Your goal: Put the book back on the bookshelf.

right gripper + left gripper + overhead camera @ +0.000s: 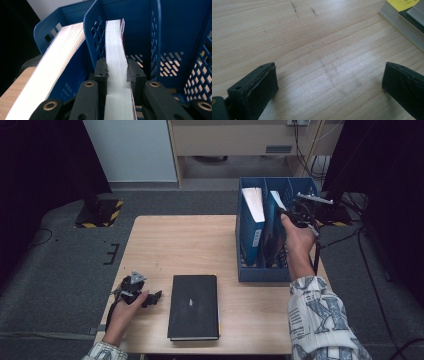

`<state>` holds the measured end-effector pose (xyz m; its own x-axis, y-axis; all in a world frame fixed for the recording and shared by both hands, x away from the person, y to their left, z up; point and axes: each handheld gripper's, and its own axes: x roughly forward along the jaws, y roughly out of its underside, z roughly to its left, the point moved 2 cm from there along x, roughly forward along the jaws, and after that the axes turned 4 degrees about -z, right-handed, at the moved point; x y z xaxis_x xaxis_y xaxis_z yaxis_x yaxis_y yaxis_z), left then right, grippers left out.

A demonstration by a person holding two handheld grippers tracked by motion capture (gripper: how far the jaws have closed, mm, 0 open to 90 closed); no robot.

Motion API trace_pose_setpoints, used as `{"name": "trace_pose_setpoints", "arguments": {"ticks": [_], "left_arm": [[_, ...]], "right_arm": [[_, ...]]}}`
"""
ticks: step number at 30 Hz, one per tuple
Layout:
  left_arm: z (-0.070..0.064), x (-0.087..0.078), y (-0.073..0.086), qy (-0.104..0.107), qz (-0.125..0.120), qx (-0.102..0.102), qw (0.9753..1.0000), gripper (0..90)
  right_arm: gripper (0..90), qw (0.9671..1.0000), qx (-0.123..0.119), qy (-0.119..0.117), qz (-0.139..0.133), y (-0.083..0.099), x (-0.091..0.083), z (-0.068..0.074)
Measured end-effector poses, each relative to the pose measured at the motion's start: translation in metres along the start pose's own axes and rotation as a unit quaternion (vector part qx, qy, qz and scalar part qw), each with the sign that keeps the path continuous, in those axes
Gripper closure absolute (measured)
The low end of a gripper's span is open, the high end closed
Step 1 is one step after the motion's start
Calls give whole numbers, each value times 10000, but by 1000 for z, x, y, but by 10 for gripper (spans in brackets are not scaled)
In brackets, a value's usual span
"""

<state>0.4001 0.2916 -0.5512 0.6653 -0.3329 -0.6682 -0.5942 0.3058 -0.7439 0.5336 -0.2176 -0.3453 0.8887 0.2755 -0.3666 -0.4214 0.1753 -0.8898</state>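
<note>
A blue file rack [250, 270] with three slots stands at the table's right side. One book [254, 202] stands in its left slot. A second book [115, 62] stands in the middle slot, and my right gripper [117, 68] is shut on its page edge, as the right gripper view shows. In the high view the right gripper [300, 212] sits above the rack. A black book [194, 306] lies flat near the front edge. My left gripper [150, 298] rests open on the table just left of the black book, with bare wood between its fingertips [264, 82].
The wooden table [190, 245] has open surface behind the black book. The rack's right slot [180, 50] holds nothing visible. A corner of the black book with a yellow label [399, 5] lies at the upper right of the left gripper view.
</note>
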Motion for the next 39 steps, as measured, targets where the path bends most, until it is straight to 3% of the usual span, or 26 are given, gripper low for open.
{"name": "trace_pose_setpoints", "arguments": {"ticks": [13,22,39], "left_arm": [[0,1,0,8,-25,-28,10000,0],[0,1,0,17,-18,-9,10000,0],[-1,1,-1,18,-28,-19,10000,0]], "right_arm": [[736,9998,-49,48,-176,-9,19,-1],[736,9996,-214,119,-117,-7,29,4],[718,9990,-418,109,-58,1,32,13]]}}
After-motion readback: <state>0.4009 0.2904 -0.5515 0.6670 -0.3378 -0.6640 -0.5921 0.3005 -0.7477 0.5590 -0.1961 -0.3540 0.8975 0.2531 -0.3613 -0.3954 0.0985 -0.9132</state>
